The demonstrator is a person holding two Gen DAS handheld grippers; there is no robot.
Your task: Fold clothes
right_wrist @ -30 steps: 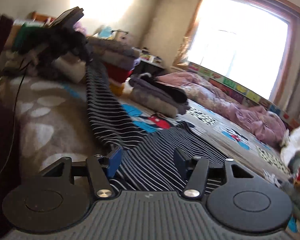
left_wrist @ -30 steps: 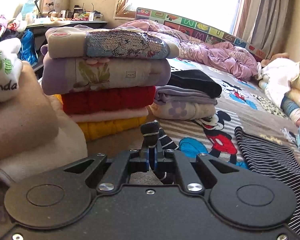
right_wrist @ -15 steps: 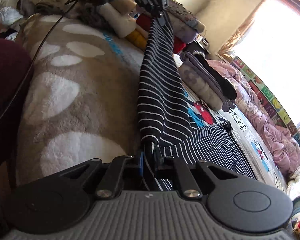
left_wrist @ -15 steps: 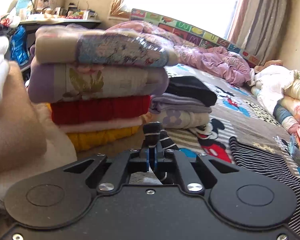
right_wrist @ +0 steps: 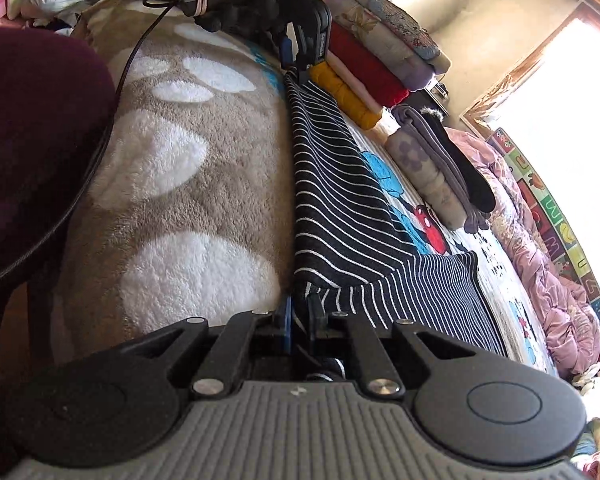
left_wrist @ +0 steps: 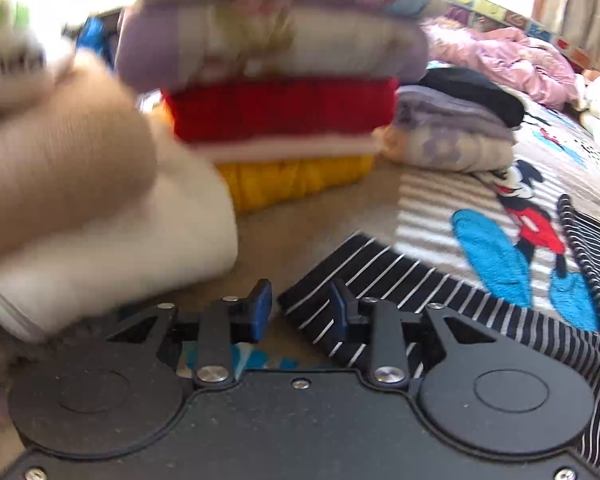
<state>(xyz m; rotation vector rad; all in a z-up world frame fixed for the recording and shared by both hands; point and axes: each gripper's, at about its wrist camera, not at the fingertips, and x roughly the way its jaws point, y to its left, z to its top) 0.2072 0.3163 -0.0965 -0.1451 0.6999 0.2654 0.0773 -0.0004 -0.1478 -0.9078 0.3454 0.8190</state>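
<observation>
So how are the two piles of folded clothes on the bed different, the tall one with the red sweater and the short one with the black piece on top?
The tall pile holds more layers than the short pile. The tall pile has bright colours, a red layer and a yellow one at the bottom, while the short pile is muted: black, grey-purple and cream with flowers. The tall pile is nearer the left hand-held gripper; the short pile lies further along the bed. Both are neatly folded and rest on the cartoon blanket.

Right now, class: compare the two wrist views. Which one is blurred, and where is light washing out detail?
Left wrist view: motion blur smears the stack of folded clothes, while the striped garment stays fairly sharp. Right wrist view: sharp, but the window is blown out white, and fisheye bends the blanket.
</observation>
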